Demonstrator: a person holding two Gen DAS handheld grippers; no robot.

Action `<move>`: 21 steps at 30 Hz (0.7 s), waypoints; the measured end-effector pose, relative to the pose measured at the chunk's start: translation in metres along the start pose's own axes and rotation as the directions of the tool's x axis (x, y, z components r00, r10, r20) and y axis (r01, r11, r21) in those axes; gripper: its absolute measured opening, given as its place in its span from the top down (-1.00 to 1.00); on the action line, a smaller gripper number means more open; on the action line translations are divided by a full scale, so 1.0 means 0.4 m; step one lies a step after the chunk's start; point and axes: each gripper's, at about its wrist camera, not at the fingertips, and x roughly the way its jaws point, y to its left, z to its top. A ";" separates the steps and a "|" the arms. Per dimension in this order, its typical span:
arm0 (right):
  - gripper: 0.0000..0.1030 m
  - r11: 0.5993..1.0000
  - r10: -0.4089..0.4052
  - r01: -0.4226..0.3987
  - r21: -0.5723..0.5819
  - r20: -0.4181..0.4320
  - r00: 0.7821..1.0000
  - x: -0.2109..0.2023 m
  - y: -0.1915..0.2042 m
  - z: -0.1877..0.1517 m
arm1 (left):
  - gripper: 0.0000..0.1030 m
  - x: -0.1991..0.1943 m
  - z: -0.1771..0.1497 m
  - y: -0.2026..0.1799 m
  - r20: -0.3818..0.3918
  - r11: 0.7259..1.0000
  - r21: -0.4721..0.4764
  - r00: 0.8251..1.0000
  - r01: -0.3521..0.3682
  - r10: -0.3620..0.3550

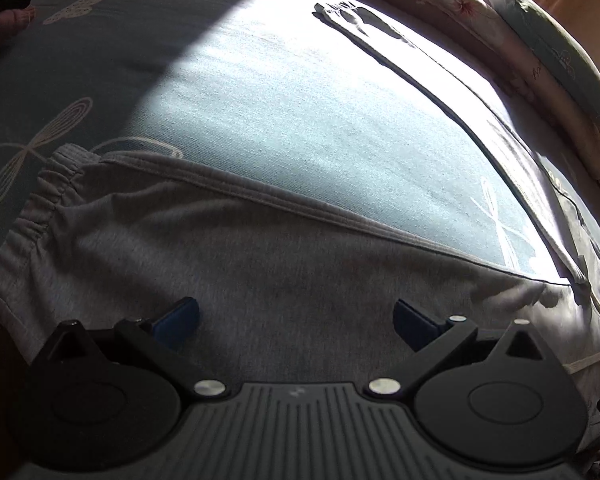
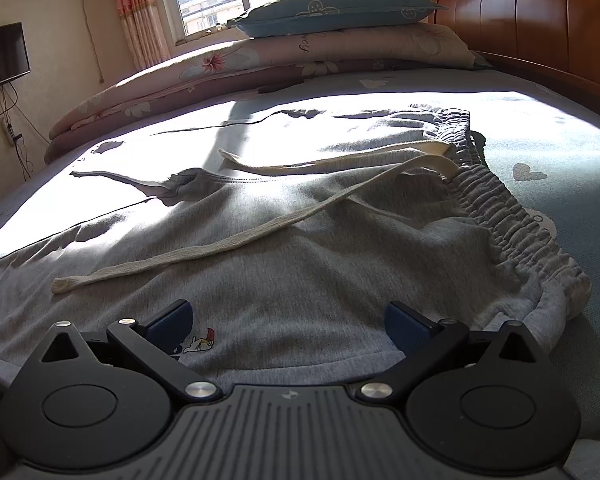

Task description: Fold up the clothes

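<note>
Grey sweatpants (image 2: pixel 300 240) spread flat on bed (image 2: pixel 560 152), elastic waistband (image 2: pixel 512 220) toward headboard side, drawstring (image 2: pixel 204 256) loose across front. Fabric likely soft, light, limp; best hold judged at waistband or cuff (image 1: pixel 44 196). Left gripper (image 1: pixel 296 320) spread, empty, just above leg cloth. Right gripper (image 2: pixel 288 324) spread, empty, low over hip panel near waistband.
</note>
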 end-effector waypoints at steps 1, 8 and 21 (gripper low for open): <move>-1.00 1.000 0.002 -0.002 0.003 0.001 1.000 0.000 -0.001 0.000 | -0.99 0.004 -0.006 0.001 -0.004 1.000 0.004 1.000 -0.005 0.005; -1.00 1.000 0.012 -0.012 0.018 0.006 1.000 -0.002 -0.006 0.001 | -0.99 -0.032 0.038 0.003 0.015 0.994 -0.029 0.994 -0.104 0.105; -1.00 0.998 0.038 -0.039 0.050 0.018 0.999 -0.007 -0.019 0.001 | -0.99 -0.194 0.037 -0.432 0.128 0.916 0.400 0.988 0.029 -0.087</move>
